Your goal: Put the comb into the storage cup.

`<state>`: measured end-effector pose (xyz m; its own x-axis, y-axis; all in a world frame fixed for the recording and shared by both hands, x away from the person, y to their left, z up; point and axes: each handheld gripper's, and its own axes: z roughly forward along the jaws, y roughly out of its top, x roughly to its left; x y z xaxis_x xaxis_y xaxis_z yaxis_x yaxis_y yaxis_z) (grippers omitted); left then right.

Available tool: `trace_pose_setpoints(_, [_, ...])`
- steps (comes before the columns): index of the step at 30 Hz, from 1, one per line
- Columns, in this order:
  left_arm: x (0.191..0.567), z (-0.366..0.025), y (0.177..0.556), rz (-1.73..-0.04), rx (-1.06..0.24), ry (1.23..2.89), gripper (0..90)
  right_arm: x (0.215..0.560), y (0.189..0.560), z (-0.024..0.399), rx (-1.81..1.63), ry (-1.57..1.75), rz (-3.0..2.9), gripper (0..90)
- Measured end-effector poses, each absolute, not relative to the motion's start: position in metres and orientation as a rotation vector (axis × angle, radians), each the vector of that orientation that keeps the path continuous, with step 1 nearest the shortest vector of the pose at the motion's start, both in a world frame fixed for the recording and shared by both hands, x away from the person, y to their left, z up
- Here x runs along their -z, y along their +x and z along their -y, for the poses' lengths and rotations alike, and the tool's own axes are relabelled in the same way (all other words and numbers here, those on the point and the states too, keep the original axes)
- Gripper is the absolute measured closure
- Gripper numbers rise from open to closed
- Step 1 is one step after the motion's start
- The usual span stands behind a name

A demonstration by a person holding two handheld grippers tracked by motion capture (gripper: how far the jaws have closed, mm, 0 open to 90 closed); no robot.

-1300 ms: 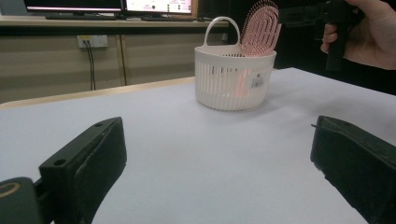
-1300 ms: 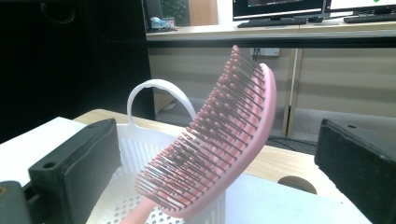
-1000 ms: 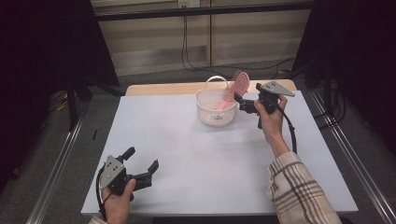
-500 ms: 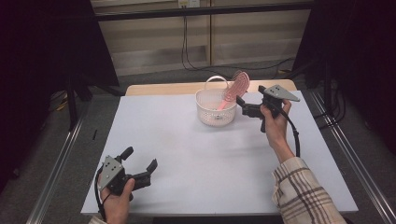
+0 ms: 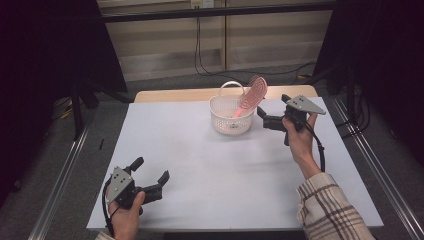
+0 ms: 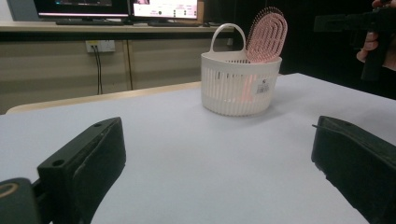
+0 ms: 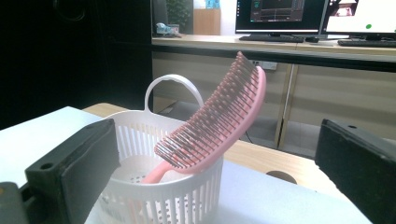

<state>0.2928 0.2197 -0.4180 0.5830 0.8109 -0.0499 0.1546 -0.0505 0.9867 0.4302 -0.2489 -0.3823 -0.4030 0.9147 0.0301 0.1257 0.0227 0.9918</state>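
- Table [image 5: 210, 165]: nothing loose on it besides the basket.
- White basket [image 5: 231, 116] stands at the far edge; the pink hairbrush [image 5: 251, 95] leans inside, handle down, so placing looks done.
- Your right gripper [image 5: 261, 116]: jaws spread, empty, just beside the basket; only withdrawal seems left.
- Your left gripper [image 5: 150, 176]: jaws spread, idle, near edge.

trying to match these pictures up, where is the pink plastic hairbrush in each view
High view: pink plastic hairbrush far centre, leaning out of the basket's right side.
Left gripper view: upper right of centre, head above the rim.
Right gripper view: centre, bristles facing left, handle down inside.
Shared landmark: the white slotted plastic basket with its loop handle.
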Motion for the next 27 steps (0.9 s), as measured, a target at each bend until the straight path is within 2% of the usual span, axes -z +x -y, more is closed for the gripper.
trace_pose_setpoints(27, [0.418, -0.220, 0.293, -0.858, -0.650, 1.547, 3.1, 0.387, 0.381, 0.283, -1.398, 1.108, -1.552, 0.0])
